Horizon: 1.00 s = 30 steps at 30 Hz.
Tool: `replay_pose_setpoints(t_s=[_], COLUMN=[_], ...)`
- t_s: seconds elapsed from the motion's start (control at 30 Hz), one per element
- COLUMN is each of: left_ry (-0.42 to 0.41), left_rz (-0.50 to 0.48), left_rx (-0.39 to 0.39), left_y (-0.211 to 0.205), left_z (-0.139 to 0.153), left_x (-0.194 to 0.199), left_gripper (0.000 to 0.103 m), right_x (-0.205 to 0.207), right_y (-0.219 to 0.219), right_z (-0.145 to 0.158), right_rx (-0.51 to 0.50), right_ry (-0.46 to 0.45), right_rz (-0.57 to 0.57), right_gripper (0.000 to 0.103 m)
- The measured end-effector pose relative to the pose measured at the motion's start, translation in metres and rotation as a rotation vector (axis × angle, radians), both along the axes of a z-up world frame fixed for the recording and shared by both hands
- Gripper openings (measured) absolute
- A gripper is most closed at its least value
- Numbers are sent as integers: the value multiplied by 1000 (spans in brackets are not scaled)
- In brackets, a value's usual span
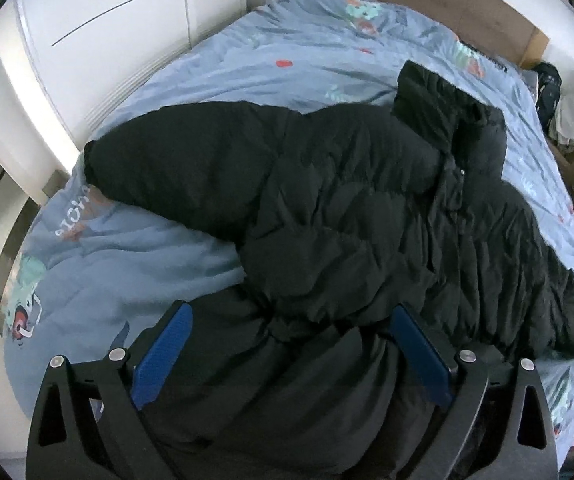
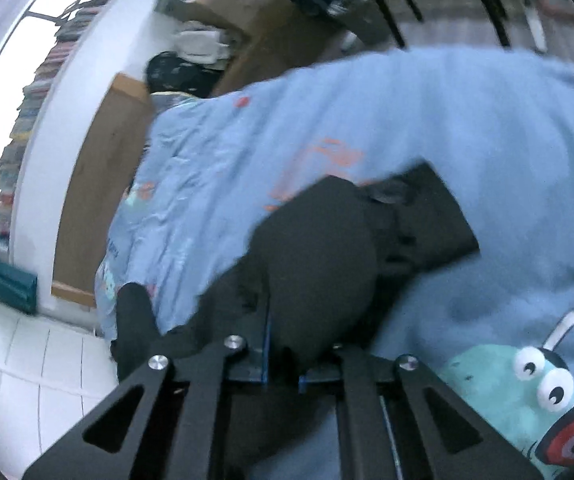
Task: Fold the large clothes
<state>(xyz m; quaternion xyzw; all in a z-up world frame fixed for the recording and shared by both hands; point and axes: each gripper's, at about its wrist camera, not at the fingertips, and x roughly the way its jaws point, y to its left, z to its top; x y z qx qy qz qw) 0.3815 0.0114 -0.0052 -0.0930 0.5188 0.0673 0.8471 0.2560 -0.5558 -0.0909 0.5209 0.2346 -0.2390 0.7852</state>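
The black jacket [image 1: 367, 208] covers the middle of the bed [image 1: 247, 52], from the near edge to the far right; its bulk fills the gap between the left gripper's [image 1: 287, 344] spread fingers, so nothing passes straight ahead there; bare blue cover lies open to the near left and across the far side; a white wardrobe [image 1: 107, 12] closes the far left, a wooden headboard [image 1: 447, 4] the far end; in the right wrist view, a sleeve [image 2: 315, 268] bunches at the right gripper [image 2: 283, 364], with open cover on both sides; boxes [image 2: 227, 4] crowd beyond the bed.
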Motion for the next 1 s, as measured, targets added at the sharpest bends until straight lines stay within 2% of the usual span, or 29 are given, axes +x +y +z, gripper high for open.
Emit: replay_pose_setpoints(t_s=[0.27, 0.4, 0.53, 0.77, 0.93, 1.0], left_ry=[-38, -26, -17, -23, -24, -25], left_rz=[43, 60, 89, 166, 205, 215], left_rx=[4, -21, -51, -81, -96, -102], left_y=[39, 65, 95, 151, 184, 192], left_z=[13, 15, 15, 16, 14, 13], left_x=[-12, -17, -23, -43, -58, -64], left_gripper=[97, 97, 97, 97, 97, 97], right_x=[53, 88, 118, 153, 161, 157], right_y=[60, 113, 175, 294, 375, 409], right_z=[71, 104, 122, 112, 85, 65], right_rx=[-159, -246, -299, -336, -354, -359], right_ry=[5, -11, -19, 2, 70, 126], right_rz=[162, 288, 423, 669, 835, 908], right_gripper=[7, 7, 7, 7, 7, 7])
